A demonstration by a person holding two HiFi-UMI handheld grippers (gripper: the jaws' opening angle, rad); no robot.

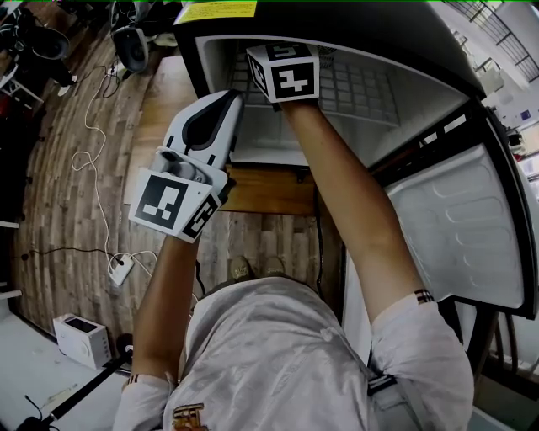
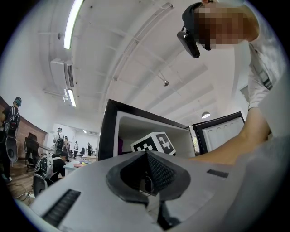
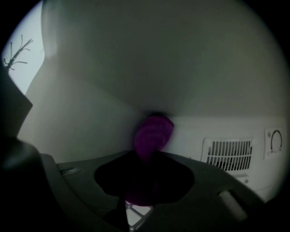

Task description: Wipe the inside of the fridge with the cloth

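Both claws are clenched: the right claw (image 3: 152, 156) grips the purple cloth (image 3: 153, 132) inside the fridge (image 3: 136, 68), the left claw (image 2: 147, 174) empty.

Small black fridge (image 1: 337, 21), white inside, with its door (image 1: 459, 227) swung wide open at the right and a wire shelf (image 1: 362, 84) across the compartment. Purple cloth (image 3: 152, 133), bunched, is clamped in the right gripper (image 3: 146, 174). Its free end lies against the white inner wall, left of the vent grille (image 3: 226, 154).
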